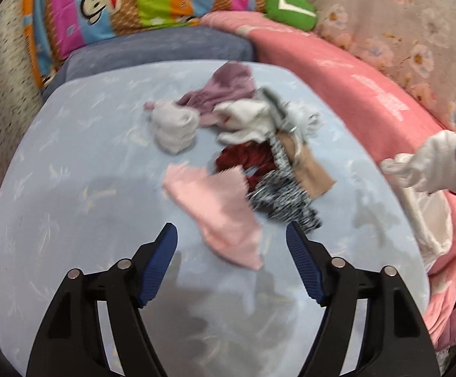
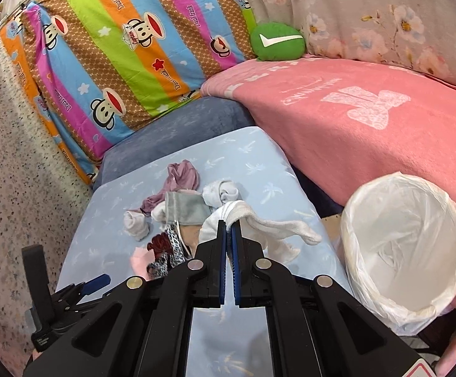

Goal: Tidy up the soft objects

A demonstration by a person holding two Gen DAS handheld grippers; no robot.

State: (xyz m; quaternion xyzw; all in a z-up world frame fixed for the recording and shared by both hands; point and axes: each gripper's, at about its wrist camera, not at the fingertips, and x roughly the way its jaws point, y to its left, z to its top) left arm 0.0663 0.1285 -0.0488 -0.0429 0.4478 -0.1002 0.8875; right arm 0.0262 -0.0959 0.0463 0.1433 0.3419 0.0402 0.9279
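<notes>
A pile of soft items lies on the light blue cushion (image 1: 71, 157): a pink cloth (image 1: 218, 213), a rolled white sock (image 1: 174, 132), a mauve garment (image 1: 225, 88), a dark red piece (image 1: 243, 157) and a black-and-white patterned piece (image 1: 281, 198). My left gripper (image 1: 231, 229) stands open just short of the pink cloth, with nothing between its fingers. My right gripper (image 2: 229, 223) is shut on a white sock (image 2: 265, 223), which hangs lifted above the cushion. That white sock (image 1: 429, 163) also shows at the right edge of the left wrist view.
A bin with a white plastic liner (image 2: 369, 282) stands open at the right, beside the cushion. A pink blanket (image 2: 369, 110) covers the bed behind it. A striped cartoon pillow (image 2: 118, 56) and a green plush (image 2: 276, 42) lie at the back. Speckled floor (image 2: 14, 172) is on the left.
</notes>
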